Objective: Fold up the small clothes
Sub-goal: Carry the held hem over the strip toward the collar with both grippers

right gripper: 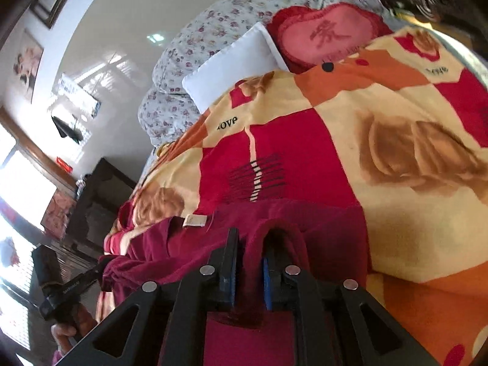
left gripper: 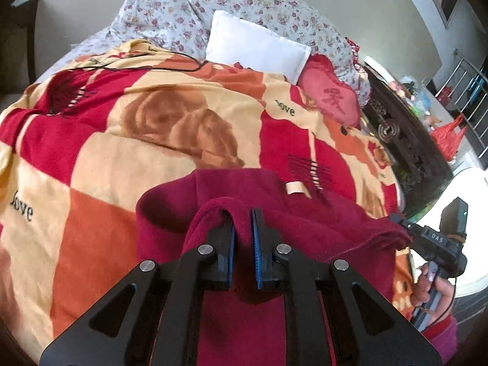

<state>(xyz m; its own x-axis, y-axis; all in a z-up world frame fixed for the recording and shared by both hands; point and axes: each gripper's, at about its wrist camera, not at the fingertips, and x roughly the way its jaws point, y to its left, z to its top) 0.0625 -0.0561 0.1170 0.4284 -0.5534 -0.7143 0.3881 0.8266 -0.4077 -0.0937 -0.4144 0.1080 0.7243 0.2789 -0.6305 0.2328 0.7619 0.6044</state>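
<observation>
A dark red fleece garment (left gripper: 320, 222) with a cream neck label (left gripper: 294, 188) lies on the patterned bed blanket. My left gripper (left gripper: 242, 213) is shut on a raised fold of its edge. My right gripper (right gripper: 251, 238) is shut on another fold of the same garment (right gripper: 320, 228), which drapes over its right finger. The label also shows in the right wrist view (right gripper: 195, 220). Each view shows the other gripper at the garment's far end: the right one (left gripper: 439, 238) and the left one (right gripper: 61, 286).
A red, orange and cream blanket (left gripper: 122, 158) covers the bed. A white pillow (left gripper: 256, 45), a red heart cushion (left gripper: 332, 94) and floral bedding (left gripper: 170, 9) lie at the head. A black cable (left gripper: 146, 68) runs across the blanket. Dark carved furniture (left gripper: 405, 140) stands beside the bed.
</observation>
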